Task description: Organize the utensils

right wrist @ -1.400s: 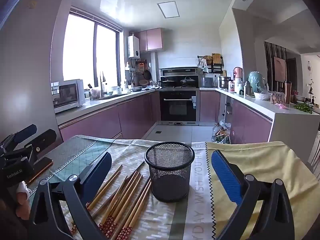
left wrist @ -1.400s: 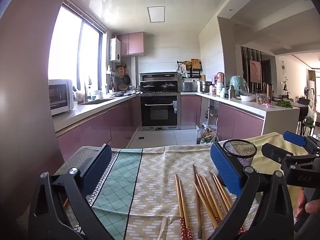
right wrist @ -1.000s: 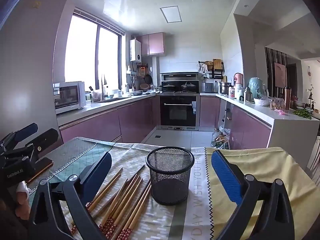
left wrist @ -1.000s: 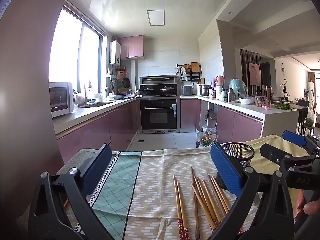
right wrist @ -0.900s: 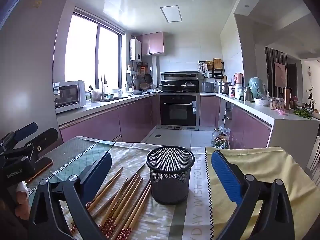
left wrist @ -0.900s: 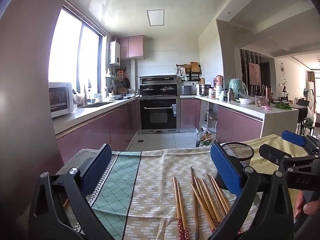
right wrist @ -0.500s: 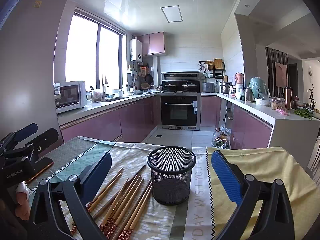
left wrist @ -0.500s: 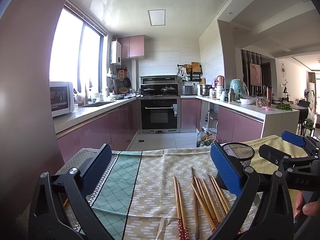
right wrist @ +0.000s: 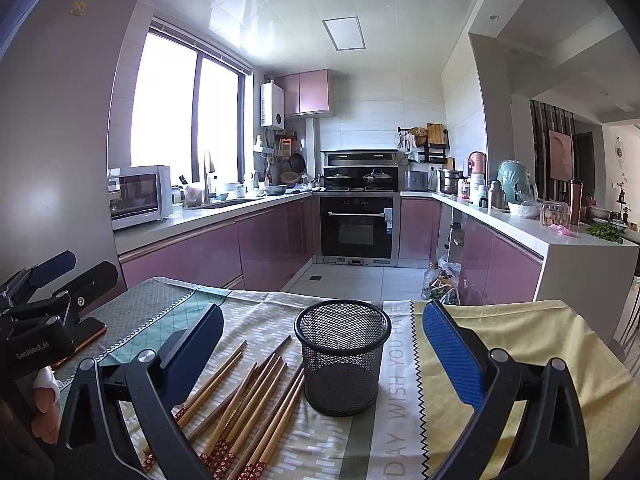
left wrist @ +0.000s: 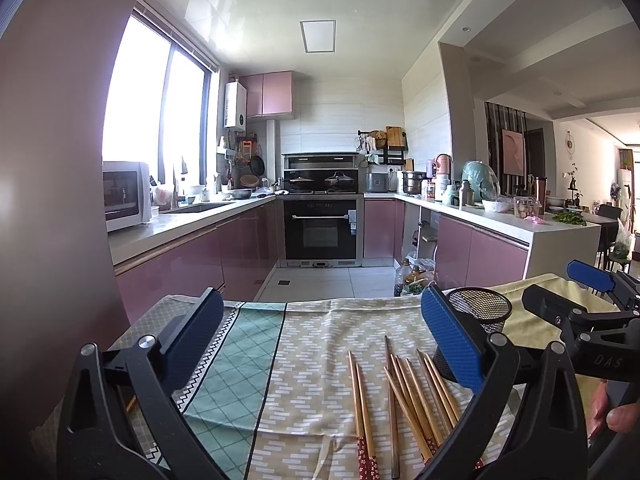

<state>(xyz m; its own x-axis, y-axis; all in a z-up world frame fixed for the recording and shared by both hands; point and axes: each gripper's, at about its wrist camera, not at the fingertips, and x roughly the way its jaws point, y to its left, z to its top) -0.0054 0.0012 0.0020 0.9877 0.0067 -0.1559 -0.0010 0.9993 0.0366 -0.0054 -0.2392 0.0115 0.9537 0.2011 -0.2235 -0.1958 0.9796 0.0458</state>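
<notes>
Several wooden chopsticks [left wrist: 404,392] with red patterned ends lie loose on the patterned tablecloth [left wrist: 304,360]. A black mesh cup [right wrist: 342,356] stands upright just right of them and looks empty. My left gripper [left wrist: 320,332] is open above the cloth, left of the chopsticks, holding nothing. My right gripper [right wrist: 320,340] is open, with the mesh cup [left wrist: 480,310] showing between its blue pads [right wrist: 450,354] and the chopsticks [right wrist: 248,396] by its left finger. Each gripper shows at the edge of the other's view.
A phone [right wrist: 82,340] lies on the cloth's left part under the left gripper. The table's far edge drops to the kitchen floor [left wrist: 320,284]. Purple cabinets, an oven [right wrist: 356,228] and cluttered counters stand beyond. A person's fingers [left wrist: 618,416] grip the right handle.
Both views tilted up slightly over the first half second, so the table sits lower in frame. Since then nothing has visibly moved; both grippers stay open.
</notes>
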